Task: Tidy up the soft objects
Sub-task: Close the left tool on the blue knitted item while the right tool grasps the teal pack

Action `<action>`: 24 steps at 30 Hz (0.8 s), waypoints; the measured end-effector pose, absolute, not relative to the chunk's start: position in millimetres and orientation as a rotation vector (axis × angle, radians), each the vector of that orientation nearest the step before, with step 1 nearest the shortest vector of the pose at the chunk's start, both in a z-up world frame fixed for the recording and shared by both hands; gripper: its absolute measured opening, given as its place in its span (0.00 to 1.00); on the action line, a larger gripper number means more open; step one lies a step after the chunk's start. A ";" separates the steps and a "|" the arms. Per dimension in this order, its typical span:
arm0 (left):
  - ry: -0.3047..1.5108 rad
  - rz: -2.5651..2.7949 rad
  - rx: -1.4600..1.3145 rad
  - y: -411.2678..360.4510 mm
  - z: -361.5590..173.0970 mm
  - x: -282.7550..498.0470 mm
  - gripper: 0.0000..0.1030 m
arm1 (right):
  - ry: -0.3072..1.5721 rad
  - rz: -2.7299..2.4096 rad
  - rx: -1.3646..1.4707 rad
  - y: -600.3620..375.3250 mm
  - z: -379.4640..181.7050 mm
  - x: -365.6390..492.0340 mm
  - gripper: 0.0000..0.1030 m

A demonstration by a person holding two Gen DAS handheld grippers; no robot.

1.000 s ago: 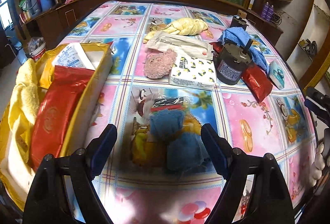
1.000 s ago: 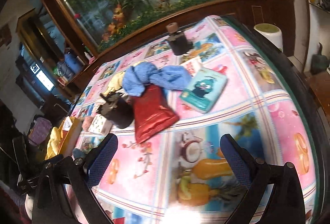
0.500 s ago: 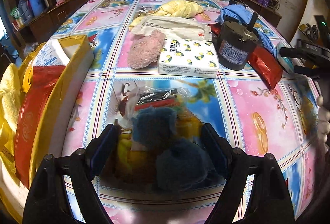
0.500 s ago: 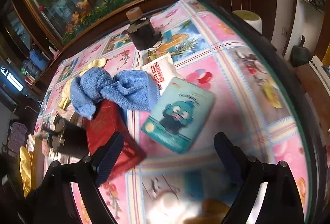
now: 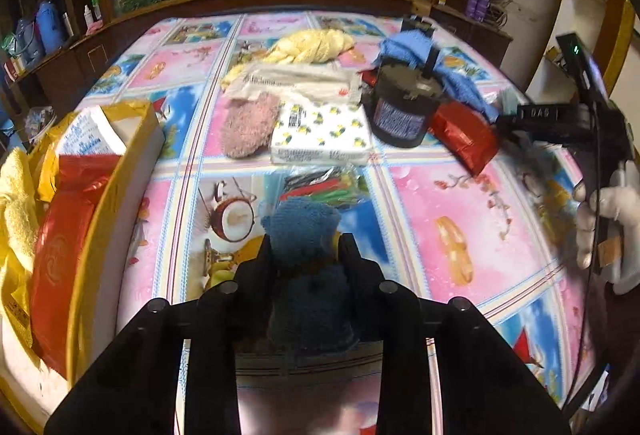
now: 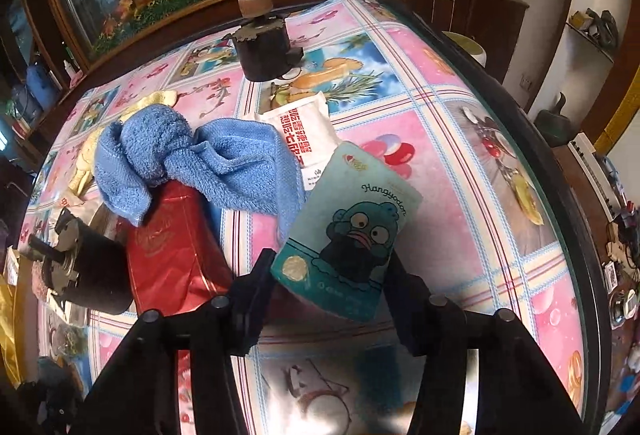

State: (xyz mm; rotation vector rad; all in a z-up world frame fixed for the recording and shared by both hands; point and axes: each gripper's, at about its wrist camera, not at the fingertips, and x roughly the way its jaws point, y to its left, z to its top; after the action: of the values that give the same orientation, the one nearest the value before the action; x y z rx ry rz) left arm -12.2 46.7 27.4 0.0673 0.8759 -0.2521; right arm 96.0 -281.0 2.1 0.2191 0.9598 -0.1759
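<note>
1. Soft stuff is the job: dark blue fuzzy cloth (image 5: 306,235) sits on the tablecloth (image 5: 460,203) just this side of the white lemon-print tissue pack (image 5: 320,139), w/ a clear bag of coloured clips (image 5: 324,185) between cloth and pack.
2. Left gripper (image 5: 306,255): jaws closing, cloth between them and pinched from both sides; the pile bulges up above the pads.
3. Right gripper (image 6: 330,275): jaws closing round the near end of the teal cartoon tissue pack (image 6: 352,231), which lies well to the right of the lemon pack, past the black jar (image 5: 400,115) and red foil pouch (image 5: 464,135). Left pad touches the pack's corner; right pad is hidden behind the pack, so can't tell if the grip is full yet.
4. Step in hand, my read: the pick-up stage, both hands grabbing one soft item each at the same time.
5. Likely drop spot: yellow-lined box (image 5: 132,155) left of the lemon pack, already holding a yellow towel (image 5: 16,207), a red pouch (image 5: 60,255) & a white tissue pack (image 5: 86,139).
6. Next move calls for: finish both squeezes, lift straight up enough to clear the clip bag and the pouch, then carry left to the box. The teal pack leans on the light blue towel (image 6: 192,159), so it should come away w/o dragging that along.
7. Risk: the cloth is limp and may sag or slip; the teal pack is gripped at one end only and may swing.
</note>
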 end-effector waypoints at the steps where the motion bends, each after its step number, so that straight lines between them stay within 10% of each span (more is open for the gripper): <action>1: 0.860 -0.254 0.068 47.3 33.5 -14.3 0.27 | 0.958 -0.175 0.226 -282.1 3.6 92.7 0.51; 24: 0.645 -0.130 -0.118 144.6 109.4 -74.2 0.27 | 0.749 0.136 0.314 -242.8 74.6 -9.8 0.50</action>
State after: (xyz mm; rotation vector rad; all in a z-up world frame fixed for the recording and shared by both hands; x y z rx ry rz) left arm -74.2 144.6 109.4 -0.1182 0.6453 -0.1301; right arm -9.8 -242.8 74.6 0.3140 0.7490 0.1362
